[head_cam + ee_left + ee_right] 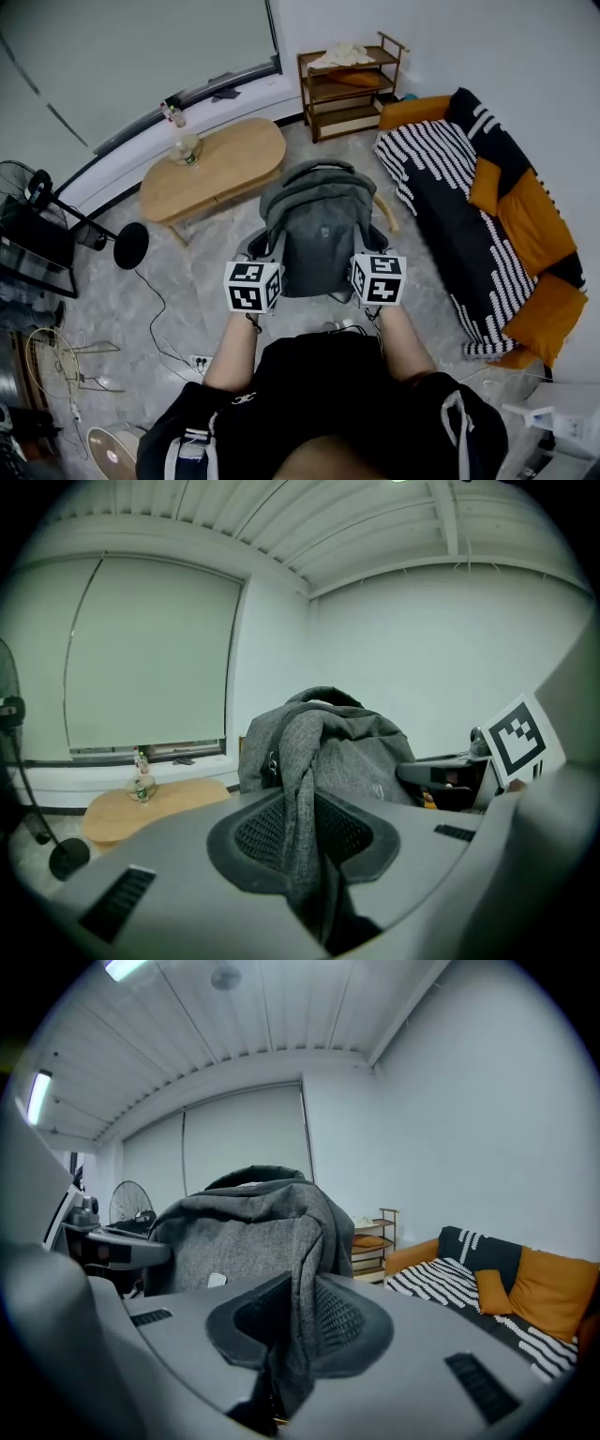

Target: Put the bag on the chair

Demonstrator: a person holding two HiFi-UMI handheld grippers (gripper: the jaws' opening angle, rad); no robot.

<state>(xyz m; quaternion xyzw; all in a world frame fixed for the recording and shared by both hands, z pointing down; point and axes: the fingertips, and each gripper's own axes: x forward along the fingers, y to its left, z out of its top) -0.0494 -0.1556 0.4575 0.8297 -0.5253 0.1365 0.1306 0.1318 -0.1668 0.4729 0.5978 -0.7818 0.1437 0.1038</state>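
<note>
A grey fabric backpack (319, 225) hangs upright in front of me, over a chair whose curved wooden armrest (385, 212) shows at the bag's right side. My left gripper (253, 286) is shut on a fold of the bag's fabric at its lower left. In the left gripper view the grey cloth (323, 752) runs down between the pads (258, 832). My right gripper (378, 278) is shut on the bag's lower right, with cloth (248, 1241) pinched between its pads (347, 1321). The chair's seat is hidden under the bag.
An oval wooden coffee table (220, 169) with a bottle (187, 150) stands at the back left. A black sofa with orange cushions (487, 234) fills the right. A wooden shelf (352, 80) stands against the far wall. A fan (28, 187), cables and a power strip (199, 361) lie left.
</note>
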